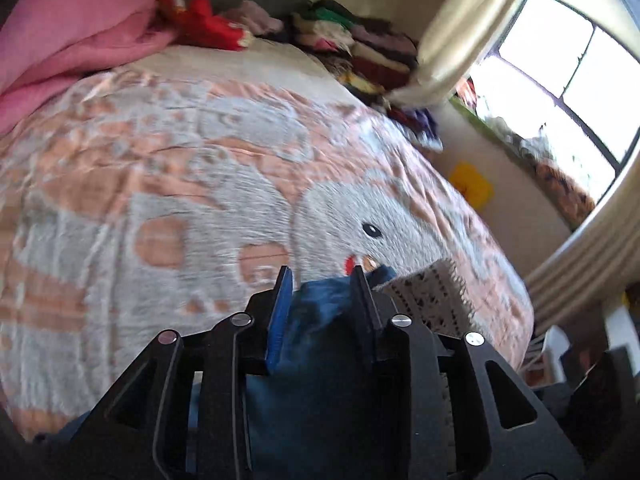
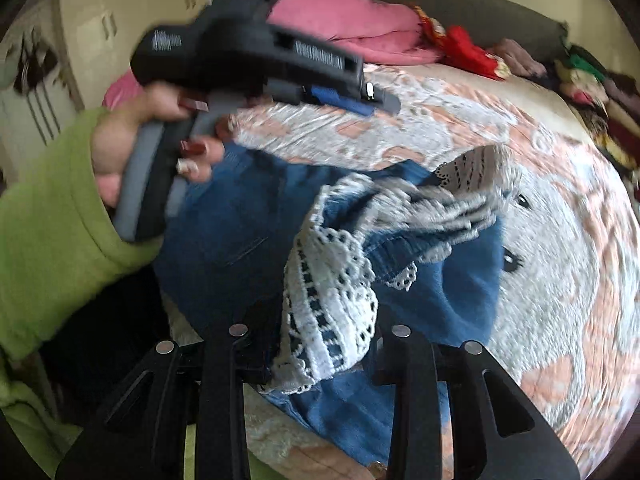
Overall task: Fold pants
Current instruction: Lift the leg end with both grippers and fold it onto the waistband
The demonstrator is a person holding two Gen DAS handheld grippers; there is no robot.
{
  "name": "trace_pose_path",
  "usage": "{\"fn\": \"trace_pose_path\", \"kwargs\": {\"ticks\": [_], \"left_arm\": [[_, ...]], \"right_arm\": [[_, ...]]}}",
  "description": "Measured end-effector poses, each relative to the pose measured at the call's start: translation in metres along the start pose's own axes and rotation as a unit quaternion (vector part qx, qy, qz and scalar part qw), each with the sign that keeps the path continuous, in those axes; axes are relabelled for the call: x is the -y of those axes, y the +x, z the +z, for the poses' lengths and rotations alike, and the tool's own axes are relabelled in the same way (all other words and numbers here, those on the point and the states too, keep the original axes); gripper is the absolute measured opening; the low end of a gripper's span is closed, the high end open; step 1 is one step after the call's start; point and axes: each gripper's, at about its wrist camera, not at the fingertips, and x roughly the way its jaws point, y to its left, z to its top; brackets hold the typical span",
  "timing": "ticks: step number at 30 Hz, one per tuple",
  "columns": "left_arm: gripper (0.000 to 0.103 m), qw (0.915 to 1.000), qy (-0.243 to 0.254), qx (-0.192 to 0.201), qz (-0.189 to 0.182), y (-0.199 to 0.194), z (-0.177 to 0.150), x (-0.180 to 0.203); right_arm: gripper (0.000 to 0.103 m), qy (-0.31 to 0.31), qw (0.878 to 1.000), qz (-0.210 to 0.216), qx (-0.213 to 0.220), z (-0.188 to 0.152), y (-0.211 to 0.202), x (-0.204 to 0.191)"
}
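Observation:
The blue denim pants (image 2: 248, 232) with white lace trim (image 2: 332, 312) lie bunched on the near edge of the bed. My right gripper (image 2: 320, 344) is shut on the lace and denim, its fingertips hidden by the cloth. My left gripper (image 1: 322, 276) holds a fold of blue denim (image 1: 320, 320) between its jaws, above the bed. In the right wrist view the left gripper (image 2: 352, 100) is held by a hand in a green sleeve (image 2: 48, 232), above and left of the pants. The frames are motion-blurred.
The bed has a grey and peach patterned blanket (image 1: 160, 200). A pink blanket (image 1: 68, 40), red cloth (image 1: 208, 24) and stacked clothes (image 1: 360, 48) sit at the far side. A window (image 1: 568, 80) and curtain (image 1: 460, 32) are at right.

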Motion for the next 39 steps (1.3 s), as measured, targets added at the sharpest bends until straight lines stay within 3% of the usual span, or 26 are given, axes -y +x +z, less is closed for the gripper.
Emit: {"fn": "trace_pose_path", "kwargs": {"ticks": [7,14,19,23,26,28,30,33,34,36,39], "left_arm": [[0.032,0.9989,-0.045,0.01,0.0,-0.019,-0.015,-0.03],[0.039,0.9961,-0.083,0.005,-0.03,-0.019,-0.022,-0.044],[0.048,0.9934,-0.099,-0.017,-0.054,-0.011,-0.026,-0.043],[0.056,0.9936,-0.094,-0.042,-0.045,0.002,-0.028,-0.037],[0.056,0.9938,-0.089,-0.062,-0.028,0.015,-0.031,-0.032],[0.052,0.9933,-0.088,-0.074,-0.013,0.022,-0.033,-0.03],[0.017,0.993,-0.085,-0.081,0.005,0.027,-0.035,-0.028],[0.012,0.994,-0.084,-0.07,0.005,0.025,-0.034,-0.025],[0.012,0.995,-0.079,-0.061,-0.004,0.021,-0.032,-0.021],[0.012,0.9965,-0.067,-0.047,-0.013,0.016,-0.028,-0.016],[0.012,0.9975,-0.053,-0.047,0.008,0.019,-0.025,-0.016]], "right_arm": [[0.039,-0.012,0.999,0.044,-0.024,-0.004,0.021,-0.016],[0.053,-0.017,0.996,0.09,-0.009,-0.002,0.008,-0.028],[0.056,0.017,0.998,0.051,0.022,0.008,-0.008,0.005],[0.056,0.079,0.996,-0.009,0.03,0.017,-0.007,0.057],[0.057,0.126,0.991,-0.028,0.032,0.022,-0.002,0.095],[0.059,0.154,0.987,-0.042,0.027,0.025,0.007,0.121],[0.059,0.188,0.981,-0.04,0.023,0.032,0.021,0.146],[0.06,0.231,0.973,-0.013,0.012,0.034,0.044,0.173],[0.058,0.248,0.968,0.017,0.003,0.033,0.051,0.181],[0.019,0.252,0.965,0.066,0.003,0.035,0.056,0.181],[0.017,0.219,0.975,0.034,0.016,0.037,0.052,0.172]]}}
